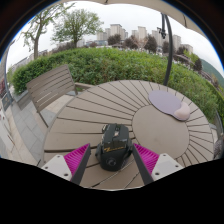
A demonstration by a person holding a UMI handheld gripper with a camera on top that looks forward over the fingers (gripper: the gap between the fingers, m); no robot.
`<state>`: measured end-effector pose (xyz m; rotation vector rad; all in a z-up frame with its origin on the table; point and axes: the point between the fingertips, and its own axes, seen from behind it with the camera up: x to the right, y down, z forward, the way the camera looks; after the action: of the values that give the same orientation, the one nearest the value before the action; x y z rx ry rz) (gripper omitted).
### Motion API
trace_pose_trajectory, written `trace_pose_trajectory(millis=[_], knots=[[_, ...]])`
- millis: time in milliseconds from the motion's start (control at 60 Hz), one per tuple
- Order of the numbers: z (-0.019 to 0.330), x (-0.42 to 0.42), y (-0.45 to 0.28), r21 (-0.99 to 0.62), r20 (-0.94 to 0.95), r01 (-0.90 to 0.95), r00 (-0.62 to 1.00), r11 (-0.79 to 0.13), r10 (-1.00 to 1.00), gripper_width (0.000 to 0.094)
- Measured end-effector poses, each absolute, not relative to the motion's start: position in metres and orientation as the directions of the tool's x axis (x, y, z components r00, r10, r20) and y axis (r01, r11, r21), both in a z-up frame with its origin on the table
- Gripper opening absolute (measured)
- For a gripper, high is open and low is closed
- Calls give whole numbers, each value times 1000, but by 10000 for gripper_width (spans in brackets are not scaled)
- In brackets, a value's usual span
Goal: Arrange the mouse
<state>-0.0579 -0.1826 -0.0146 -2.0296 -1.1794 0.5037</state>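
Observation:
A black computer mouse [114, 146] stands between my two fingers on a round wooden slatted table [90, 115]. My gripper [112, 160] has its magenta pads [77, 158] on either side of the mouse; a gap shows on each side, so the fingers are open around it. The mouse looks to rest on the table. A round pinkish mouse mat [170, 102] lies on the table, beyond the fingers and to the right.
A wooden bench [45, 88] stands to the left of the table. A green hedge [120, 65] runs behind the table, with a thin pole [168, 45], trees and buildings beyond. The table edge curves close on the right.

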Motion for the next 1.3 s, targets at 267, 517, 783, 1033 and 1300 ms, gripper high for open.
trace_pose_trajectory(millis=[267, 517, 783, 1033, 1300], knots=[[-22, -81, -179, -732, 20, 612, 458, -298, 889, 833], [-25, -79, -181, -660, 35, 688, 430, -303, 902, 720], [-24, -79, -181, -548, 26, 773, 399, -320, 917, 570], [39, -72, -148, -593, 20, 735, 422, -329, 907, 570], [133, -94, 19, -722, 87, 618, 527, -310, 845, 571]])
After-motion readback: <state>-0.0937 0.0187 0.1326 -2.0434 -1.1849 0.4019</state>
